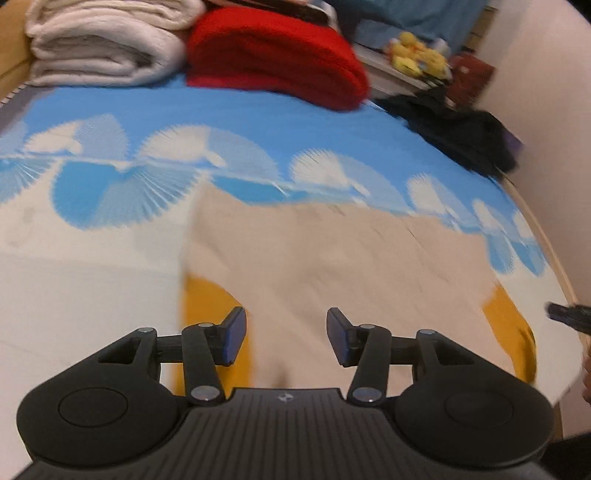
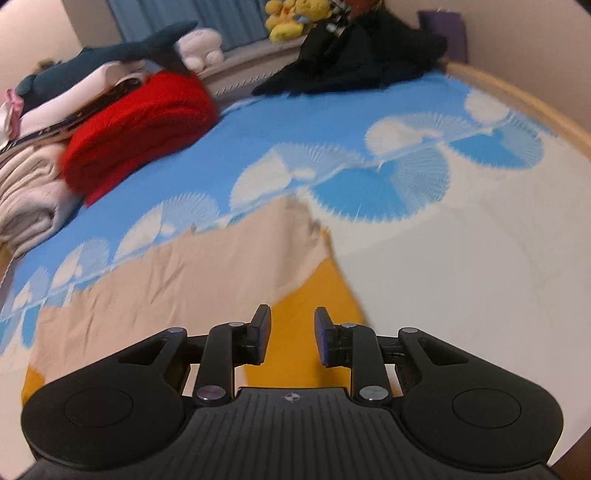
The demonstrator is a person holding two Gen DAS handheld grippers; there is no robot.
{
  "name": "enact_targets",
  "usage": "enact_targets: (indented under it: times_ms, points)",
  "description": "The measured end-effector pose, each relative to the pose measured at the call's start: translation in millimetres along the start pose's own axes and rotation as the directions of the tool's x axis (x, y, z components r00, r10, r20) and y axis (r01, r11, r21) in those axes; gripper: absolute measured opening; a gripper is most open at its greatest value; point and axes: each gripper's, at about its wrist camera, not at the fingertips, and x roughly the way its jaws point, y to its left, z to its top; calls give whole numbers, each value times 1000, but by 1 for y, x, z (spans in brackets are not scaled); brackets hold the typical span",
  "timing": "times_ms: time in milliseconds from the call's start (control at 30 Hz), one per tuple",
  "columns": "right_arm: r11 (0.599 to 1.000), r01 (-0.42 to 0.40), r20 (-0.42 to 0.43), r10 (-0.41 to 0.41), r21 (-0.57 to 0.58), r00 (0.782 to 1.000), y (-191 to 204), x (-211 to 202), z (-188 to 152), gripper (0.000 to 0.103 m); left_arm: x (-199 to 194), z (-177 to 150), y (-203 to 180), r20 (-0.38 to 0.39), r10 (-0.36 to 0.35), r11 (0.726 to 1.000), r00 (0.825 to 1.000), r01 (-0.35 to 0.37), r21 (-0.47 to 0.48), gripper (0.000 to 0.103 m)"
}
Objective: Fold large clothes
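Both hand-held grippers, left (image 1: 286,334) and right (image 2: 291,336), hang released over beige cloth (image 1: 332,251); only the right view shows a shark plush (image 2: 110,55).

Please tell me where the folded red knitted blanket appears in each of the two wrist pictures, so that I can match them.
Left wrist view: the folded red knitted blanket lies at the top centre, on the blue part of the bed cover, right of a folded white blanket.
Right wrist view: the same blanket lies at the upper left, again beside the white one.
Shared landmark: the yellow plush toy at the back.
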Motion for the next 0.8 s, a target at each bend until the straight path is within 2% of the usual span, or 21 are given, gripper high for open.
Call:
enact_targets:
  times_ms: [100,133,167,200,233,267,300,333,433,500,567,633,700,800]
  points:
    - [999,37,-125,-37,3,992,-11,27,-27,27,42,-46,-1,-82,5,999,997,-8,-32,53]
    - [997,73,-177,-73,-3,981,-13,38,-32,27,66,-58,5,-218,54,997,975,-66,-50,45]
    - [993,120,-231,-121,-20,965,-19,49,-40,27,81,-65,10,-311,109,989,944,-133,-57,35]
    - [986,160,-267,-169,-53,949,-21,59,-46,27,82,-64,14,-299,114,987,947,-142,-73,35]
    - [977,191,-287,-210,-93,935,-24,65,-51,27,79,-59,18,-271,98,986,958,-130,-104,41]
    - [972,202,-288,-229,-119,930,-26,68,-53,27,71,-56,24,-232,84,982,969,-119,-144,47]
    - [970,210,-281,-237,-125,930,-29,67,-52,27,63,-55,30,-204,87,975,975,-125,-183,59]
    - [968,222,-271,-247,-120,931,-30,64,-49,27,57,-56,38,-198,95,968,976,-137,-211,62]
    - [967,244,-198,-254,-76,947,-32,44,-36,27,42,-60,59,-205,92,942,974,-152,-299,62]
    - [973,227,-94,-230,-43,969,-26,21,-25,27,34,-63,79,-213,80,914,974,-157,-374,63]
    - [981,192,27,-191,-25,981,-15,-7,-11,27,29,-70,93,-234,52,872,971,-158,-463,63]
    - [989,147,126,-145,-6,981,-4,-33,1,27,27,-77,103,-266,39,835,963,-178,-521,70]
    - [995,101,196,-102,12,975,3,-56,8,29,26,-86,111,-297,23,808,955,-192,-557,70]
    - [999,48,259,-48,5,965,10,-75,11,31,32,-92,121,-299,-36,767,953,-166,-619,70]
